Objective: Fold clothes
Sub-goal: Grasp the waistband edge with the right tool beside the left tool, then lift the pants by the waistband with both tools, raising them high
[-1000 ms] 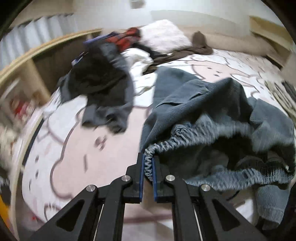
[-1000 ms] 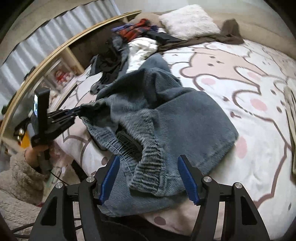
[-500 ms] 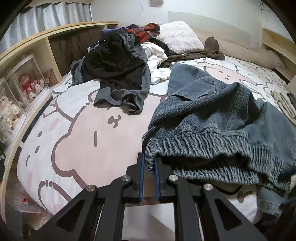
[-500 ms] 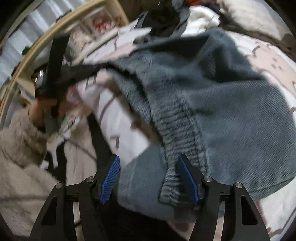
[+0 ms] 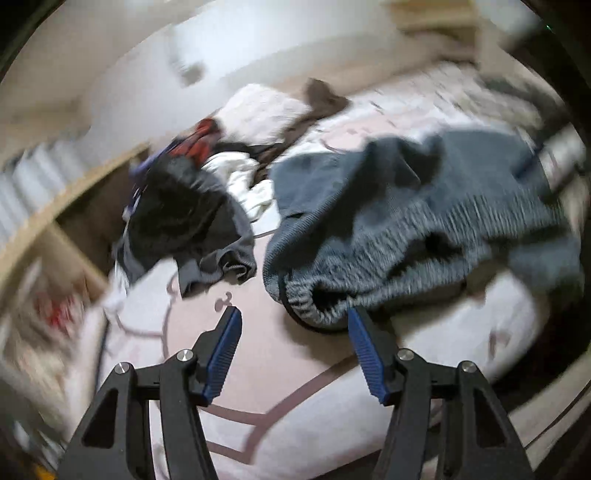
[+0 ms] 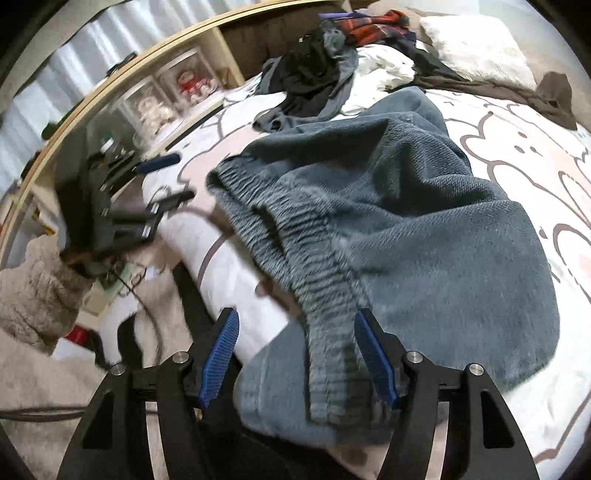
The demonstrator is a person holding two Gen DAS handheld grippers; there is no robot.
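Released from the left gripper (image 5: 293, 332), whose jaws gripped its elastic waistband a second ago, the blue-grey fleece trousers (image 5: 424, 206) now lie free on the bedspread (image 5: 229, 354). Left jaws are opening, blue pads spread apart; the bunched waistband end sits just beyond the right-hand pad, with only bare bedspread between the two pads (whether that pad touches the cloth cannot be told through the motion blur). Seen from the right wrist, the trousers (image 6: 424, 221) spread across the near part of the cartoon-printed bedspread (image 6: 517, 155), the ribbed waistband (image 6: 295, 236) running down towards the camera and over the bed edge. Right gripper (image 6: 295, 350) stands with jaws apart, the hanging waistband strip between the pads but not pinched. Left gripper (image 6: 173, 177) appears at the left, blurred, held by a hand in a fluffy beige sleeve (image 6: 33, 288). Farther up the bed lie a dark garment (image 6: 314, 74), a white garment (image 6: 384, 66), a red plaid item (image 6: 373, 26) and a white pillow (image 6: 476, 44).
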